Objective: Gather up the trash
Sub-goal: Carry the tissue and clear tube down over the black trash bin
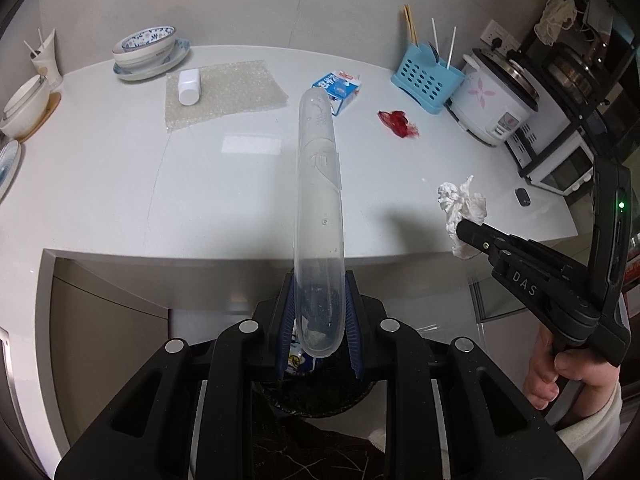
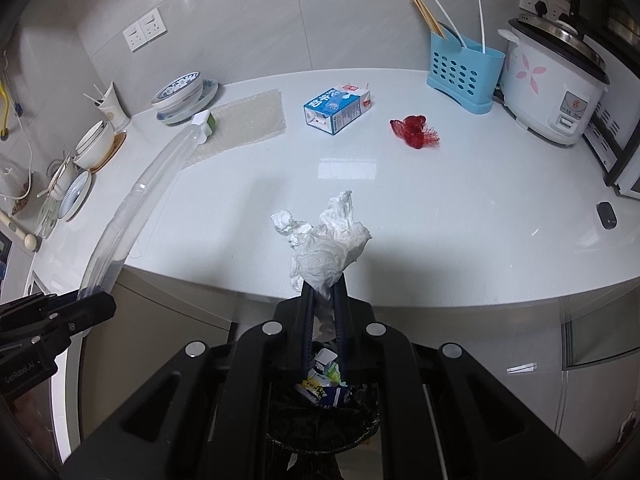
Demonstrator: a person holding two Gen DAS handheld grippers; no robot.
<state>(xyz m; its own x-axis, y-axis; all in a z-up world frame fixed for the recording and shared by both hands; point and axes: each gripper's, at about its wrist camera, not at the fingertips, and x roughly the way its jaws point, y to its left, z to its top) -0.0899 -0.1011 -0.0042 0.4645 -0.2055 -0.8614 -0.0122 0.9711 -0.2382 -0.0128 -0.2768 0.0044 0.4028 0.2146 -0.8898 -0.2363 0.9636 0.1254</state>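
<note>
Trash bin (image 2: pixel 320 420) rim hidden behind right gripper (image 2: pixel 324 308) fingers.

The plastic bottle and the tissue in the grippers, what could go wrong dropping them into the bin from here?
1. The left gripper holds the long clear bottle only at its base; it may tip or catch the trash bin rim.
2. The crumpled tissue in the right gripper is loose and may snag or drift outside.
3. The bin already holds wrappers, so the bottle may stick out.
</note>
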